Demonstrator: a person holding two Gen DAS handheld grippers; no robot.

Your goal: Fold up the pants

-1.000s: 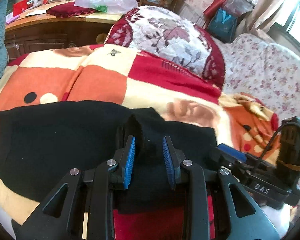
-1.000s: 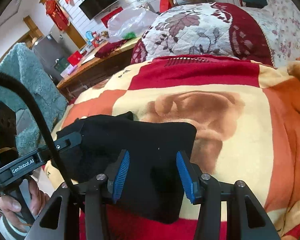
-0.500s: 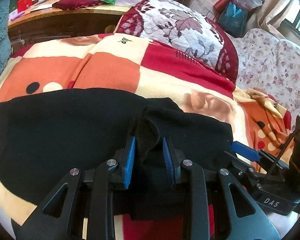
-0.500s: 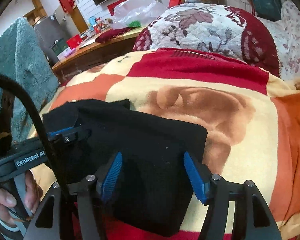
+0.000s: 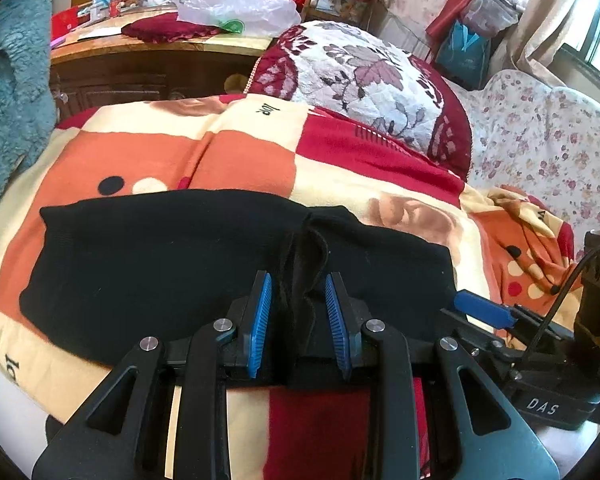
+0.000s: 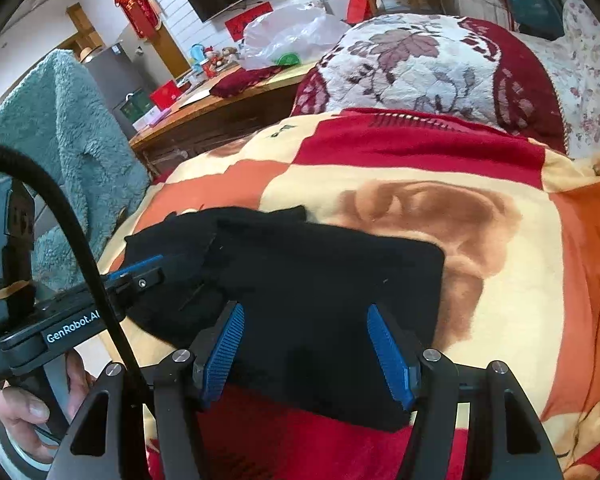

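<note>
Left gripper (image 5: 298, 312): pads clamped on raised fold of black pants (image 5: 160, 264). Right gripper (image 6: 306, 350): jaws apart, pants flat below, unheld.

The bed's checked blanket (image 5: 244, 160) carries black pants (image 5: 160, 264) at six o'clock, a floral cushion (image 5: 364, 76) at twelve.

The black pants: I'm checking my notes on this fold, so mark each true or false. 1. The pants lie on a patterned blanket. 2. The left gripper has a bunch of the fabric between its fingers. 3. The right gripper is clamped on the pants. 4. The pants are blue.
1. The black pants lie on the blanket: true.
2. The left gripper has fabric bunched between its fingers: true.
3. False: the right gripper stands open, pinching nothing.
4. False: they are black.
</note>
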